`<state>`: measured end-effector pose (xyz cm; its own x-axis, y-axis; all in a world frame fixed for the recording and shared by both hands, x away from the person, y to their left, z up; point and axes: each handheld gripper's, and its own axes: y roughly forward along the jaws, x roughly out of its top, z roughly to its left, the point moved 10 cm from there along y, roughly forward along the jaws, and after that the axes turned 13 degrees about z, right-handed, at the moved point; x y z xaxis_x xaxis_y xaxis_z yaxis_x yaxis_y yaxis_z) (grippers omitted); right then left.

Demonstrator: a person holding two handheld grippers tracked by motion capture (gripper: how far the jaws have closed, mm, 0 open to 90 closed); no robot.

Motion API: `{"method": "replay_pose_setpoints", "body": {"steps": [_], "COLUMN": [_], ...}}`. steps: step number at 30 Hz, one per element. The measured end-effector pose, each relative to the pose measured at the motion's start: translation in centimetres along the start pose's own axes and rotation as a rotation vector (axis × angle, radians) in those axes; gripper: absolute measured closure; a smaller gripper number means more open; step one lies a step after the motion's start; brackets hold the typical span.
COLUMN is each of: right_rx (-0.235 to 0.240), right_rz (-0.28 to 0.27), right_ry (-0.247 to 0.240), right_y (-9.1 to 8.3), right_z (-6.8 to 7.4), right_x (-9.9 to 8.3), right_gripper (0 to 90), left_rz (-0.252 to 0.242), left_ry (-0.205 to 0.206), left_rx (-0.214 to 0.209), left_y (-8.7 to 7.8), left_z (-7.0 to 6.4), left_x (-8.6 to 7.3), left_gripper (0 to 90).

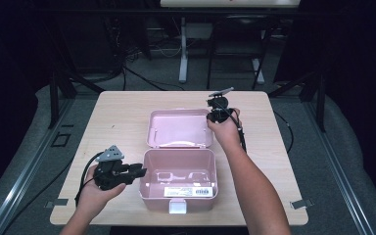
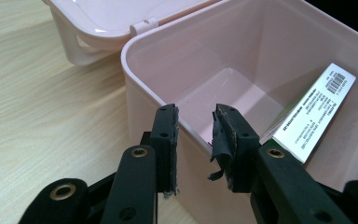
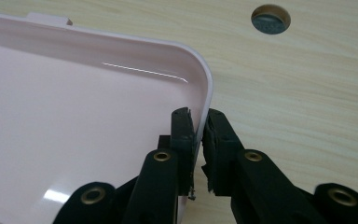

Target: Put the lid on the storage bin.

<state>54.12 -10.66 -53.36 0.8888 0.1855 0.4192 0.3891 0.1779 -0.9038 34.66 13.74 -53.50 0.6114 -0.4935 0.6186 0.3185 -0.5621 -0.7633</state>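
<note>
A pink plastic box (image 1: 178, 196) stands open on the wooden table, its lid (image 1: 178, 127) laid back flat behind it. My left gripper (image 1: 141, 172) is at the box's left wall. In the left gripper view it (image 2: 196, 127) is open, with its jaws on either side of the wall's rim (image 2: 142, 65). My right gripper (image 1: 212, 115) is at the lid's far right corner. In the right gripper view it (image 3: 198, 133) is shut on the lid's rim (image 3: 205, 74). A white barcode label (image 2: 314, 112) lies inside the box.
The table (image 1: 122, 112) is light wood with bare room to the left, right and behind the box. A round hole (image 3: 270, 18) in the tabletop lies beyond the lid. A white latch tab (image 1: 178, 206) hangs at the box's front, near the table edge.
</note>
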Motion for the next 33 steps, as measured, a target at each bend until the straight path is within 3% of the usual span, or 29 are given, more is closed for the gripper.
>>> {"method": "replay_pose_setpoints", "body": {"steps": [19, 33], "right_rx": [0.014, 0.014], "right_rz": [-0.071, -0.121], "right_ry": [0.006, -0.025], "right_y": [-2.3, -5.1], "right_z": [0.3, 0.7], "right_x": [0.3, 0.5], "right_gripper": [84.1, 84.9], "left_rz": [-0.001, -0.002], "left_ry": [-0.003, -0.002], "left_rx": [0.003, 0.004], "left_y": [0.0, 0.0], "left_z": [0.0, 0.0], "left_x": [0.0, 0.0], "left_gripper": [69.8, 69.6]}}
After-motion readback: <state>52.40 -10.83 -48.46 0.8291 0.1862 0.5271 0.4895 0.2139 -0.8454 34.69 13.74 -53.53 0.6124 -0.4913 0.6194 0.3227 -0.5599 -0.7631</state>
